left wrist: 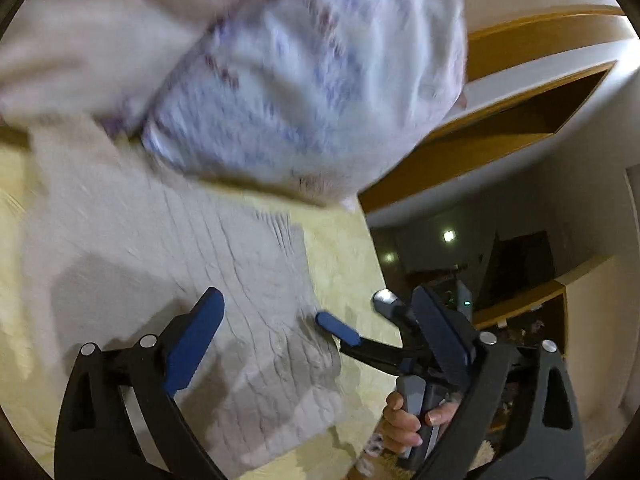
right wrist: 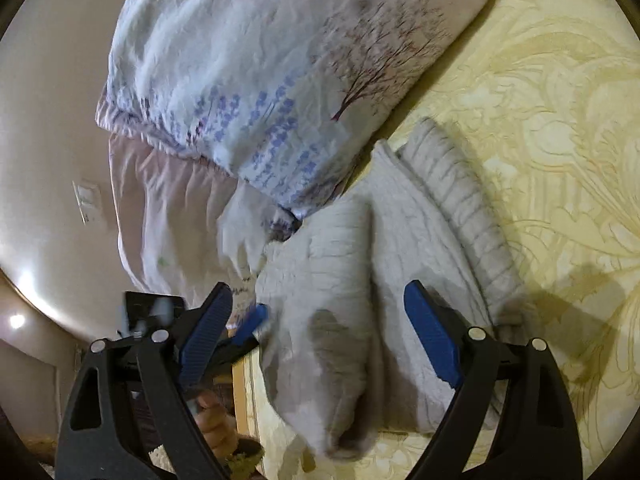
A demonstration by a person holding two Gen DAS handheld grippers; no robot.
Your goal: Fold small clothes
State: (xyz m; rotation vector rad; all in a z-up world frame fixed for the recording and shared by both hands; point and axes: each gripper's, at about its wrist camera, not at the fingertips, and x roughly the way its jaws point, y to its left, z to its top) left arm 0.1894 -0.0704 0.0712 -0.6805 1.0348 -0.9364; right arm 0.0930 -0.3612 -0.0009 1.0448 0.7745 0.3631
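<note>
A grey ribbed knit garment (left wrist: 224, 264) lies on the yellow bedspread (left wrist: 344, 240). In the right wrist view the garment (right wrist: 352, 280) is folded lengthwise into thick layers, its ribbed hem toward the upper right. My left gripper (left wrist: 316, 294) is open wide just over the garment's near edge, with no cloth pinched between the pads. My right gripper (right wrist: 318, 288) is open too, its fingers straddling the folded layers without pressing them. In the left wrist view, one blue finger of the right gripper (left wrist: 336, 326) rests at the garment's right edge. A blurred blue finger of the left gripper (right wrist: 252, 324) shows at the garment's left edge.
A big pillow (right wrist: 260, 80) printed with blue flowers and trees lies just beyond the garment, seen blurred as the pillow (left wrist: 300, 92). The bed's edge (right wrist: 240, 380) runs close on the left. Wooden shelving (left wrist: 500, 128) stands past the bed. A hand (left wrist: 404, 416) grips the right tool.
</note>
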